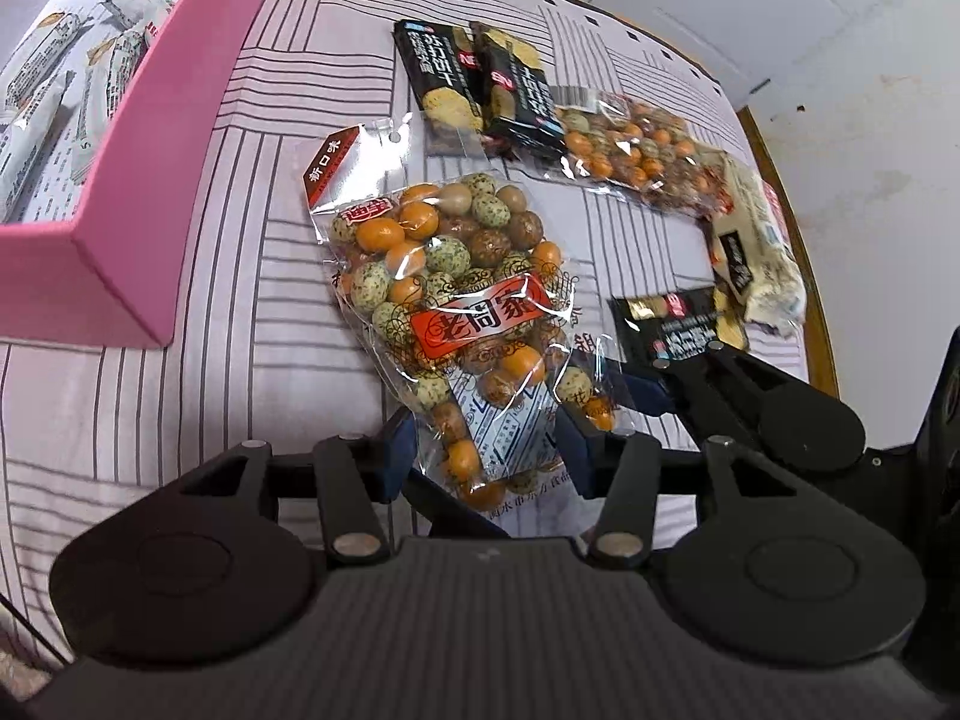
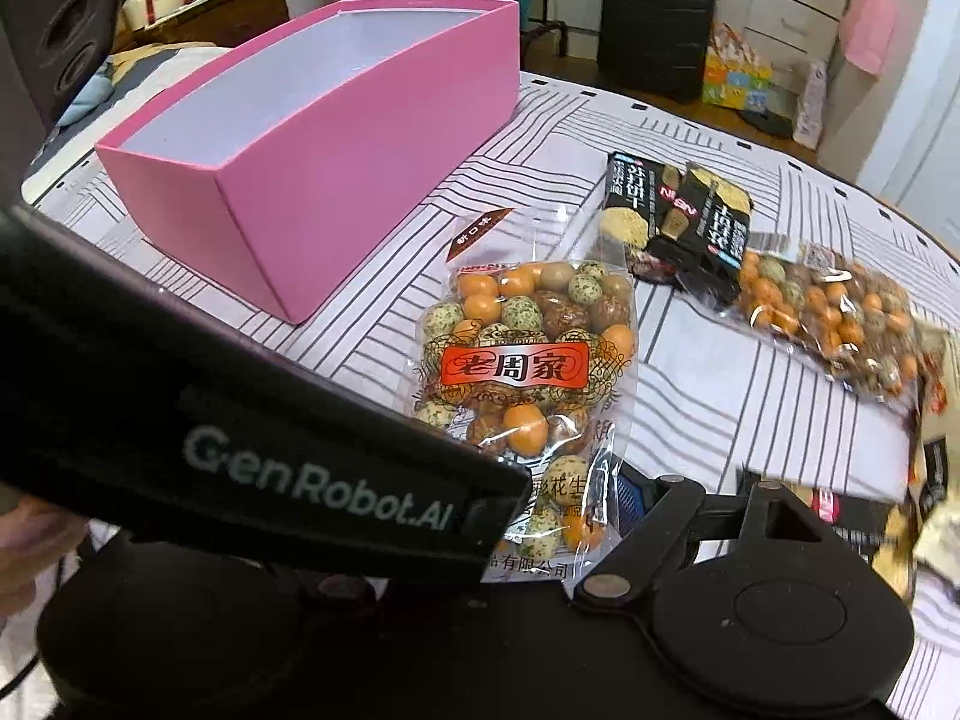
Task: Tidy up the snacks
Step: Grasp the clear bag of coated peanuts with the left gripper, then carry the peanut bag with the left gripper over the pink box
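A clear bag of coated peanuts (image 1: 462, 324) with a red label lies on the striped cloth; it also shows in the right wrist view (image 2: 528, 372). My left gripper (image 1: 486, 450) has its blue-padded jaws on either side of the bag's near end, closed against it. My right gripper shows at the right of the left wrist view (image 1: 678, 378), by a black cracker pack (image 1: 678, 324); its jaws are mostly hidden. The left gripper's body (image 2: 312, 480) blocks the right wrist view. A pink box (image 1: 138, 180) holds several white snack bars (image 1: 54, 96).
Two black cracker packs (image 1: 474, 84) and a second peanut bag (image 1: 636, 150) lie farther back. A white-wrapped snack (image 1: 762, 240) lies at the right table edge. A black suitcase (image 2: 657, 18) and cupboards stand beyond the table.
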The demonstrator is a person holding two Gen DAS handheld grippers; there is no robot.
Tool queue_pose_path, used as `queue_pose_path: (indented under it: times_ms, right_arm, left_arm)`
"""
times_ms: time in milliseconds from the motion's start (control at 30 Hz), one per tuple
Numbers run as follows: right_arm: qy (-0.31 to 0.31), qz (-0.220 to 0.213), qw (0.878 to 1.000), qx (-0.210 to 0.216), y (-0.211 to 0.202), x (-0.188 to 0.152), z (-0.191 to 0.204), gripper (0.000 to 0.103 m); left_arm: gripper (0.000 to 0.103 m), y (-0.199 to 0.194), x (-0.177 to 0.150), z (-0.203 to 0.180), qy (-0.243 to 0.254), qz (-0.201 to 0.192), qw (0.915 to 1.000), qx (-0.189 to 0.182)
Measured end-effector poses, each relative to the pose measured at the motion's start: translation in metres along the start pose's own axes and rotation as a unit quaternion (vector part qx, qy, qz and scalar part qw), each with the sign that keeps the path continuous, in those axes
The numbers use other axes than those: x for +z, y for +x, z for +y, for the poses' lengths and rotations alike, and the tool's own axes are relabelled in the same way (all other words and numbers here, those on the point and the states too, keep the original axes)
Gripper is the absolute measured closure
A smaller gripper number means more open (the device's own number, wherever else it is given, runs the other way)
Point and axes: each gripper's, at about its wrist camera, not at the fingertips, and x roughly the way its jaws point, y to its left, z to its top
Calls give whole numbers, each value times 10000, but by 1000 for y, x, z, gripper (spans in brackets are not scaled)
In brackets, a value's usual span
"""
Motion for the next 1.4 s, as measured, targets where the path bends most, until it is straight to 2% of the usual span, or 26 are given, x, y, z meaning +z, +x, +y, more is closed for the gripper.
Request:
queue_pose_path:
  times_ms: [100,233,667,1133,1400]
  right_arm:
    - [-14,17,10000,-39,-6,0,3,18]
    - [58,-84,9998,159,-24,-1,3,18]
    - [3,-295,9995,73,-76,-7,40,18]
    - [-398,-955,9945,-136,-135,11,89,18]
    - [-609,-1161,9914,-52,-126,40,107,18]
  left_arm:
    - [56,-10,-7,-2,67,99,9999,-103]
    - [55,-32,-11,-4,171,180,9993,-267]
    - [55,-93,-34,-14,418,-33,9986,-336]
    - [55,-173,-49,-15,644,-804,9942,-292]
    - [55,-194,-34,7,588,-1064,9925,-154]
